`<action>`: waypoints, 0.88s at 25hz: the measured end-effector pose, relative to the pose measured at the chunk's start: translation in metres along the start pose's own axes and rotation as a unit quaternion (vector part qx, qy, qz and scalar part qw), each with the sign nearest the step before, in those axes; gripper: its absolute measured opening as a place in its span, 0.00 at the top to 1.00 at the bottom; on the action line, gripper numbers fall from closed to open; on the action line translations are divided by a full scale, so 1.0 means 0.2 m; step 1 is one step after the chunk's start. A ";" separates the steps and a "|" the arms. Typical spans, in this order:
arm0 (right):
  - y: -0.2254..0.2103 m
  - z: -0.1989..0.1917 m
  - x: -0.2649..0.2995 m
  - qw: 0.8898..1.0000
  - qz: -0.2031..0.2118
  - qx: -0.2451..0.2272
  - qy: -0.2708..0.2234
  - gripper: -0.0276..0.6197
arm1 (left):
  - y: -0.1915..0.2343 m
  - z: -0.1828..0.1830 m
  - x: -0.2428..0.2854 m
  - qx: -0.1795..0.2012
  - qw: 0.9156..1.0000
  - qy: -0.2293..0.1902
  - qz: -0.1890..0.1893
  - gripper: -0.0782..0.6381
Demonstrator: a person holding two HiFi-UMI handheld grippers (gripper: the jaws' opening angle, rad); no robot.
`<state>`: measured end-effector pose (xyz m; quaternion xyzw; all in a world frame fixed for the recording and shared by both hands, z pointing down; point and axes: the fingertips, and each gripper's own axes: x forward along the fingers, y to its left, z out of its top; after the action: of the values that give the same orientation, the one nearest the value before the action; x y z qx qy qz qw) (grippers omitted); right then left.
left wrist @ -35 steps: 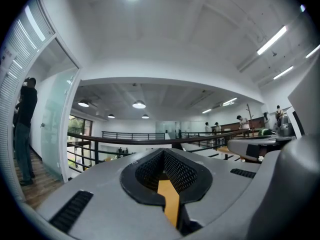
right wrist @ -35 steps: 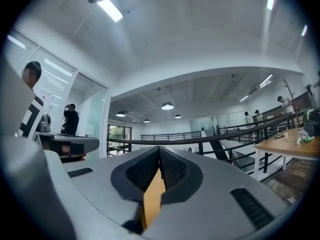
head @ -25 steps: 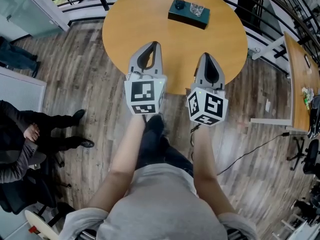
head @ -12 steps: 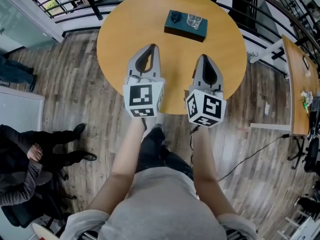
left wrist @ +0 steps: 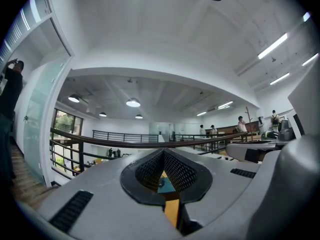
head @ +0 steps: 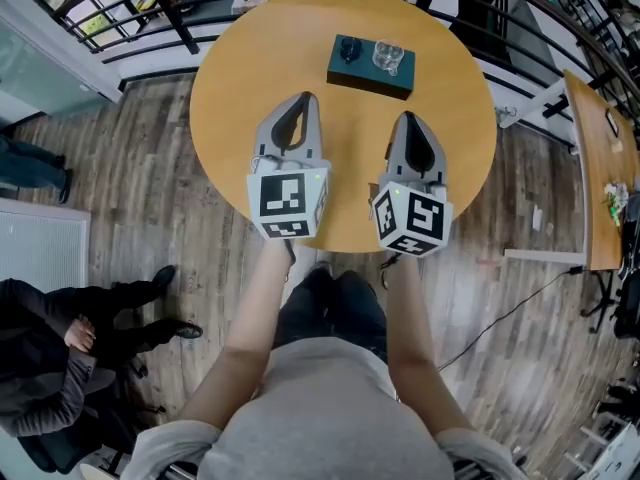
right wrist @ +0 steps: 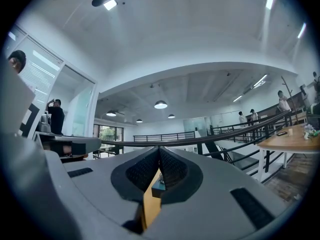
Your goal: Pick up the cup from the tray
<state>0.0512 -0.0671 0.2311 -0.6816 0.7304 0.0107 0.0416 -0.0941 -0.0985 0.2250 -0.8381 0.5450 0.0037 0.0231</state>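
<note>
Cup of clear glass (head: 387, 56) stands upright on the right part of a dark teal rectangular tray (head: 366, 76), at the far side of the scene, and no claw touches it. Nearest to the camera is the person in a light grey shirt (head: 320, 418), whose two bare forearms reach forward. Each hand holds a grey tool with a white cube of black square markers (head: 288, 200) at its back end. The left claw (head: 306, 98) and the right claw (head: 410, 118) hang side by side over the near half of the round orange-brown wooden desk (head: 250, 78), both pointing away from the person. In the left gripper view the two dark ribbed pads are pressed together at the tip with nothing pinched between them, and in the right gripper view the pads meet in the same way, also empty. The tray lies farther on the desk, well apart from both tips, ahead of the gap between them and closer to the line of the right claw. A small dark object (head: 348, 48), which I cannot identify, sits on the left part of the tray, just beside the cup. Beyond the desk runs a black metal railing (head: 170, 13). On the grey-brown plank floor (head: 170, 168) at the left a person in dark clothes (head: 60, 388) is sitting.
</note>
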 end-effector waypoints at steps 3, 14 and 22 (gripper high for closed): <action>-0.02 -0.01 0.05 1.000 0.001 -0.003 0.002 0.95 | 0.01 -0.02 0.07 -0.003 1.000 0.001 0.000 0.88; -0.19 -0.09 0.28 1.000 0.006 -0.003 0.017 0.95 | -0.06 -0.09 0.33 -0.007 1.000 0.013 -0.002 0.88; -0.31 -0.19 0.46 0.999 0.019 -0.002 0.033 0.95 | -0.07 -0.20 0.52 -0.011 0.999 0.032 0.013 0.88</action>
<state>0.1059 -0.1660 0.2637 -0.6680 0.7440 -0.0100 0.0160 -0.0401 -0.1893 0.2620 -0.8307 0.5564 -0.0170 -0.0036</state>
